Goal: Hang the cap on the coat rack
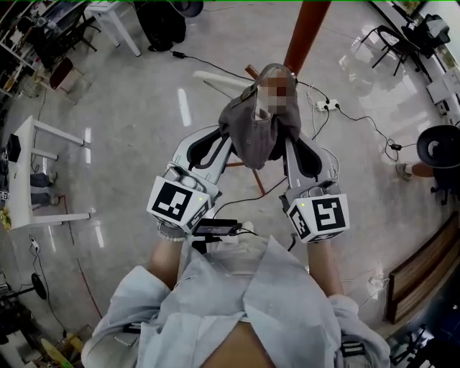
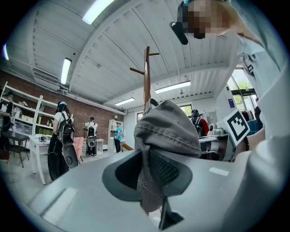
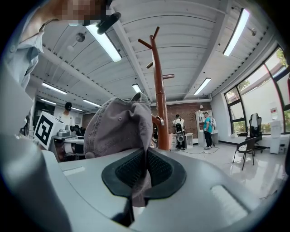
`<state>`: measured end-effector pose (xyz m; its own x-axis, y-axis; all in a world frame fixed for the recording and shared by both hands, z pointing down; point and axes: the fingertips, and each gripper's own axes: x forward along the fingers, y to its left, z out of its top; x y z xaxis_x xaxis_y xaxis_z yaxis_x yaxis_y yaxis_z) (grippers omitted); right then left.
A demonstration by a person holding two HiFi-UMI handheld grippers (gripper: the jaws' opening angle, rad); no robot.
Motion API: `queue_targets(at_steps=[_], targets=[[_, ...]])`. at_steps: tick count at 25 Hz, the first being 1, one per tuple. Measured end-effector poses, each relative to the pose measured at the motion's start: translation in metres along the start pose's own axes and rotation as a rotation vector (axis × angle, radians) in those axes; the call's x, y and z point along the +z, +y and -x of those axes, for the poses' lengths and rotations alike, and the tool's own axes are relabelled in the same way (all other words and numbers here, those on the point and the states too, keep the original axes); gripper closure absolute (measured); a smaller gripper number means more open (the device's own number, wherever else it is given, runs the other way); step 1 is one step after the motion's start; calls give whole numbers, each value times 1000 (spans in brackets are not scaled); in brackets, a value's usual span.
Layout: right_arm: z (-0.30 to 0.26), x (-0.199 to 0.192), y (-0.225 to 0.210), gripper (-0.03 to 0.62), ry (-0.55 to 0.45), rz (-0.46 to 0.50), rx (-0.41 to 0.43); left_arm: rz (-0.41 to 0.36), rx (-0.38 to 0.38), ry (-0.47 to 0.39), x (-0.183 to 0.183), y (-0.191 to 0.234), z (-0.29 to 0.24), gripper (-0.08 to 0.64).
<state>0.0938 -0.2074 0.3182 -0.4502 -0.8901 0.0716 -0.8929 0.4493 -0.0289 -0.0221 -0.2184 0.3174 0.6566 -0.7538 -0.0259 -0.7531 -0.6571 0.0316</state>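
Observation:
A grey cap hangs in the air between my two grippers, in front of the brown wooden coat rack. My left gripper is shut on the cap's left edge; the cloth is pinched between its dark pads. My right gripper is shut on the cap's right edge. In the left gripper view the cap covers the lower part of the rack's pole. In the right gripper view the cap sits left of the pole, whose pegs branch off higher up.
A white table stands at the left, another white table at the back. Black cables and a power strip lie on the glossy floor near the rack. Black chairs stand at the right. People stand farther off in the room.

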Motion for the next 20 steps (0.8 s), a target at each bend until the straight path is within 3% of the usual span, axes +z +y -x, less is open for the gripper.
queue_targets(at_steps=[20], targets=[[-13, -39, -21, 577, 81, -30, -75, 0, -39, 87, -39, 12, -32, 503]])
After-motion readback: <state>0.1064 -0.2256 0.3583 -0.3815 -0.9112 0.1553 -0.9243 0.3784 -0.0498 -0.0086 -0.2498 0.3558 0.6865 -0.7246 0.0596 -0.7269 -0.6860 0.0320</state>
